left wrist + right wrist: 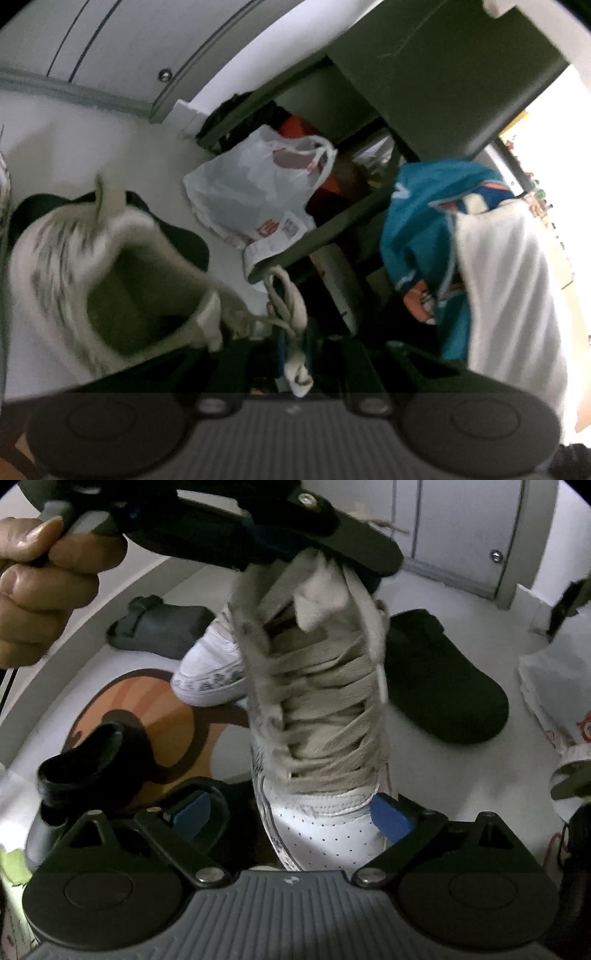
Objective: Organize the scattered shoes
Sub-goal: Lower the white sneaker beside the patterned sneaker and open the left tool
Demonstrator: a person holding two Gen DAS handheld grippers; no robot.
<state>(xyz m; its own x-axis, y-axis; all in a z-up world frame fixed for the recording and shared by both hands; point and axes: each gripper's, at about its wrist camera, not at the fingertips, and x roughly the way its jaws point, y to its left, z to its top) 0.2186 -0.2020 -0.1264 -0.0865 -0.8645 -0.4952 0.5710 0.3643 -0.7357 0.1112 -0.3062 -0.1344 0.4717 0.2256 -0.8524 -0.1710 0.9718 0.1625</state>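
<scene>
White sneaker [317, 738] hangs off the floor [424, 760], long axis running toe-down from left tool [332, 559] toward right tool [291, 812]. Left tool is pinched tight on its tongue/laces; right tool's spread wide w/ blue pads [391, 814] either side of the toe, not pressing, so right is nearer the toe.
</scene>
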